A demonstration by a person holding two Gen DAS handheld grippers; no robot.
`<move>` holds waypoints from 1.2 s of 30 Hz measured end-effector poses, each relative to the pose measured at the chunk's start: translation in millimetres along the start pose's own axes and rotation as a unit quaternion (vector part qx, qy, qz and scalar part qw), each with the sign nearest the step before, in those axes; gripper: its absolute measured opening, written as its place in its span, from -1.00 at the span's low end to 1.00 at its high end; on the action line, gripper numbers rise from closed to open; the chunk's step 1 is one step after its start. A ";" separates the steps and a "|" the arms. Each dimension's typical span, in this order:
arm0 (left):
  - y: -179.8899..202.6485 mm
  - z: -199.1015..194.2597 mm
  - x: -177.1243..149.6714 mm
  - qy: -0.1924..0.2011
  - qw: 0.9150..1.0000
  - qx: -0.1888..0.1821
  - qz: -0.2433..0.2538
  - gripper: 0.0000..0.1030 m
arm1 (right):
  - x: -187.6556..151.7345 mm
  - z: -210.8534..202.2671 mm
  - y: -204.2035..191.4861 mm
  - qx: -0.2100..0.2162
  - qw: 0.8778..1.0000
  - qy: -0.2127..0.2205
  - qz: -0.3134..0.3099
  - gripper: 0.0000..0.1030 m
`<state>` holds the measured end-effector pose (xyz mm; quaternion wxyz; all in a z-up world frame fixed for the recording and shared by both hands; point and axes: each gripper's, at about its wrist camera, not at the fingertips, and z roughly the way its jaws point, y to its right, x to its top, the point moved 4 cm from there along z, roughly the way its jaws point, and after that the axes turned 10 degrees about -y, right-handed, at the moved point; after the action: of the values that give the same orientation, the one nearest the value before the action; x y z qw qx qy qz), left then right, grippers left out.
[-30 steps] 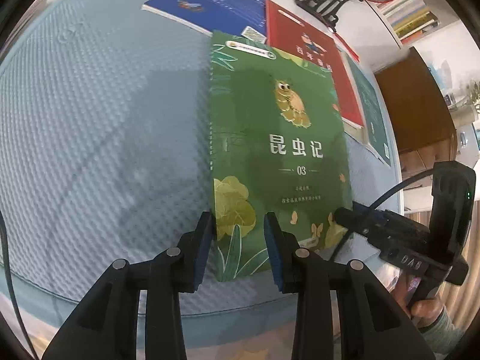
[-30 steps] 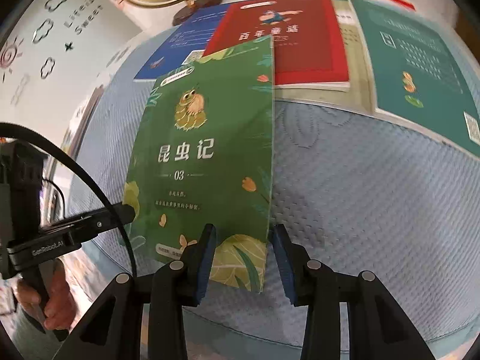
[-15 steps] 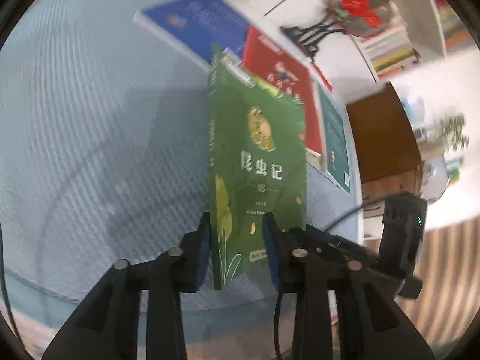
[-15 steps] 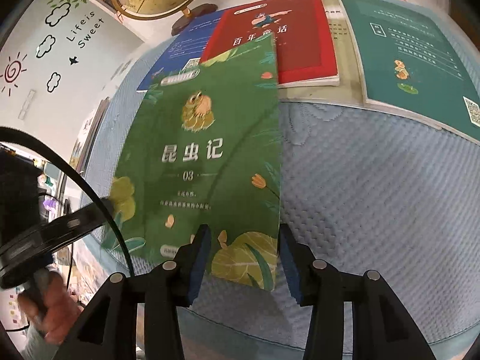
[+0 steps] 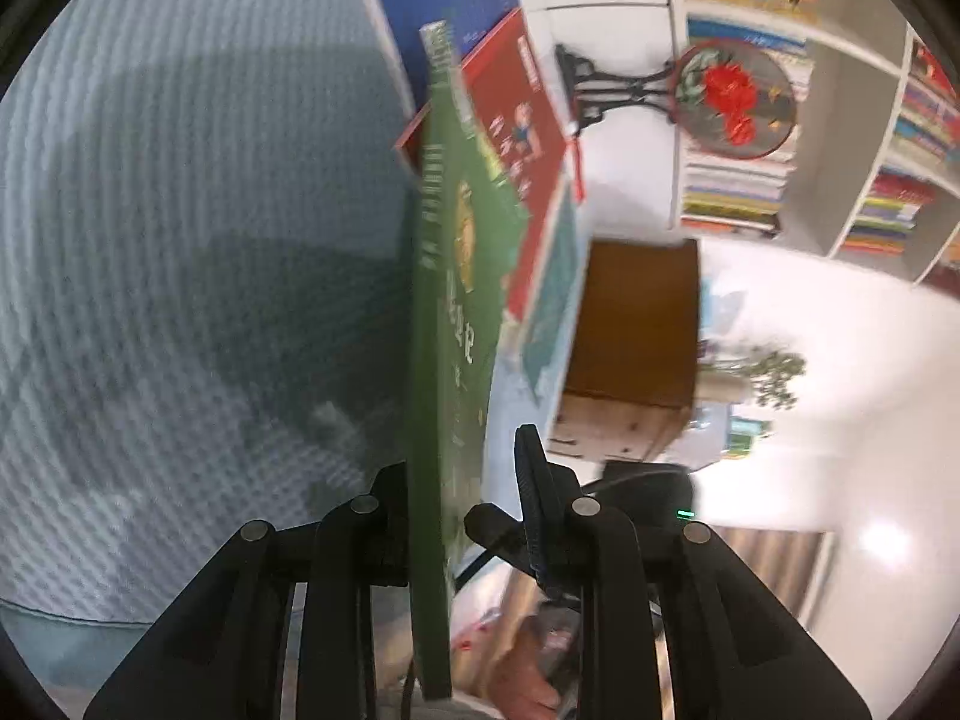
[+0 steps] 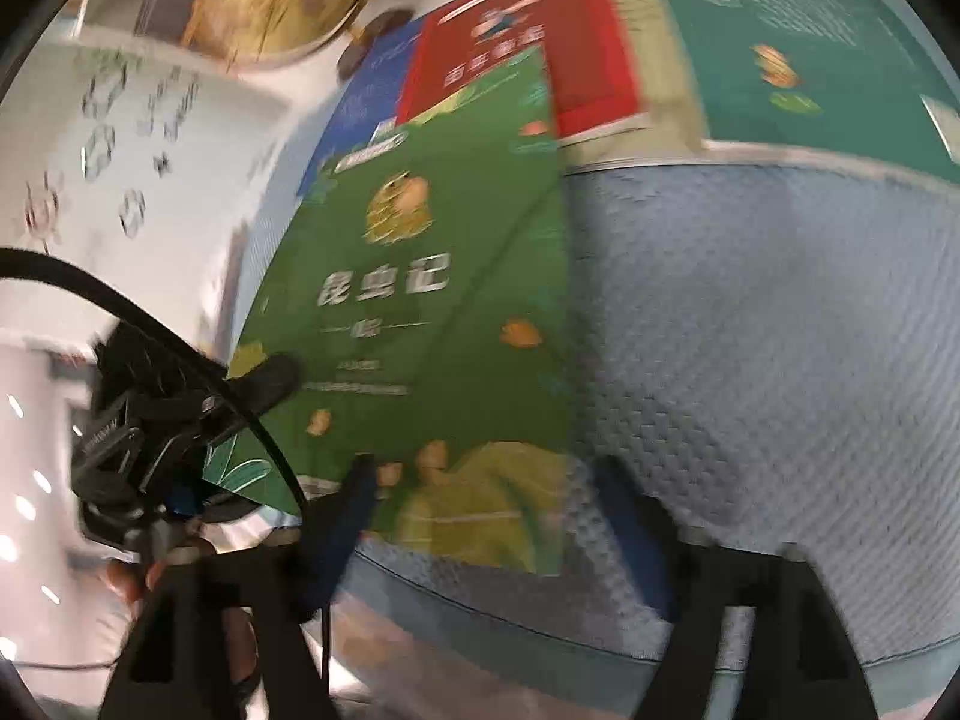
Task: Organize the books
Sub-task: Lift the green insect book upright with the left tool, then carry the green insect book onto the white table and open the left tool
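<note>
While a pale blue quilted cloth (image 6: 780, 330) covered the table, a white bookshelf (image 5: 852, 138) packed with rows of colourful books was seen behind, beside a brown wooden cabinet (image 5: 636, 324). A thin green paperback with a yellow insect on its cover (image 6: 432, 276) was tilted up on edge above the cloth, in front of a red book (image 6: 540, 42), a blue book (image 6: 366, 96) and a teal book (image 6: 798, 48) lying flat. Its lower edge was pinched by the left gripper (image 5: 462, 480), whose jaws had just been closing on it. The right gripper (image 6: 492, 516) had just been opening, its jaws apart and clear of the cover.
</note>
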<state>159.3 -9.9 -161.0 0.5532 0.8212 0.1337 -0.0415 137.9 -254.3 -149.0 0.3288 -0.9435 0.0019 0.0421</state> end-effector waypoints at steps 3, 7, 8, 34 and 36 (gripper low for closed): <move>3.8 -4.7 1.9 -0.010 1.000 -0.011 0.000 -0.58 | 4.3 -2.1 15.0 0.077 0.996 -0.002 0.046 0.60; 6.0 4.0 3.4 -0.018 1.000 -0.019 -0.008 -0.58 | 13.7 3.0 12.9 0.121 0.991 0.006 0.055 0.39; 4.8 5.0 2.7 -0.018 1.000 -0.008 -0.006 -0.58 | 16.6 6.3 10.2 0.132 0.990 0.007 0.057 0.13; 32.1 -144.4 -1.8 0.085 0.944 0.268 0.175 -0.58 | -0.6 52.9 -209.7 -0.122 0.958 0.089 -0.242 -0.31; 30.7 -175.6 2.4 0.100 0.944 0.262 0.172 -0.57 | 5.0 62.1 -237.3 -0.116 0.956 0.094 -0.253 -0.31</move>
<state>155.7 141.2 -66.5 0.3007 0.9477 0.0296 0.1033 145.4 -29.6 -50.7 0.2157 -0.9443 -0.2109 -0.1315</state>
